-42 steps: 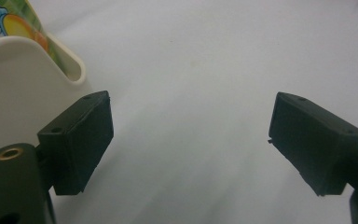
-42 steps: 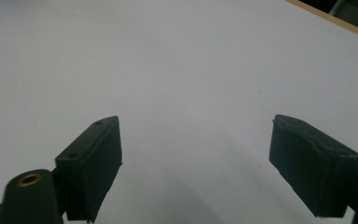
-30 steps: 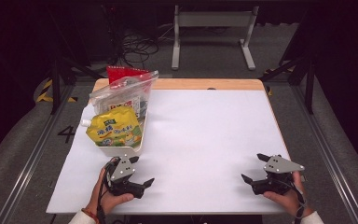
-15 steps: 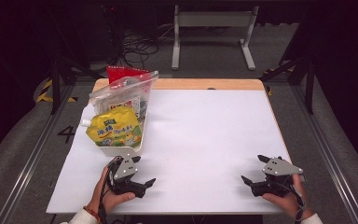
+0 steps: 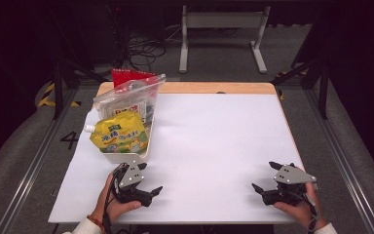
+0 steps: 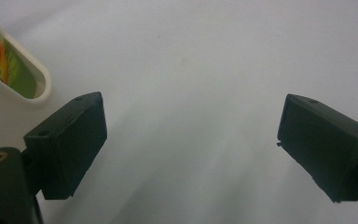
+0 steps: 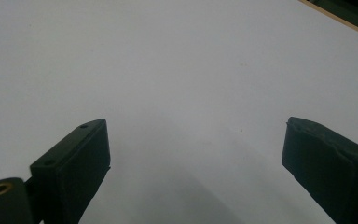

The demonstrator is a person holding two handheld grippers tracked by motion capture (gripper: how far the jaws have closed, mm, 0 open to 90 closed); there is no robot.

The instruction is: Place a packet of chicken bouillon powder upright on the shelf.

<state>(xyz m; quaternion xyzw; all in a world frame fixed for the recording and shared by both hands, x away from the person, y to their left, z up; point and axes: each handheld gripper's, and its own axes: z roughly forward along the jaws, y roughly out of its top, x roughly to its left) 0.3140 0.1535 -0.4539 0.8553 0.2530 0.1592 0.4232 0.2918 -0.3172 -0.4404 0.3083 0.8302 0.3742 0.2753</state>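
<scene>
Yellow pouch (image 5: 121, 137), spout pointing left

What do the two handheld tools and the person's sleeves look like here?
Both the left tool and the right tool are black, each with two blocky jaws and a grey three-cornered plate on top. White cuffs show, with a reddish beaded bracelet at the left wrist.

Both grippers, left gripper (image 5: 146, 183) and right gripper (image 5: 268, 178), seemingly rest low, fingers spread wide.
</scene>
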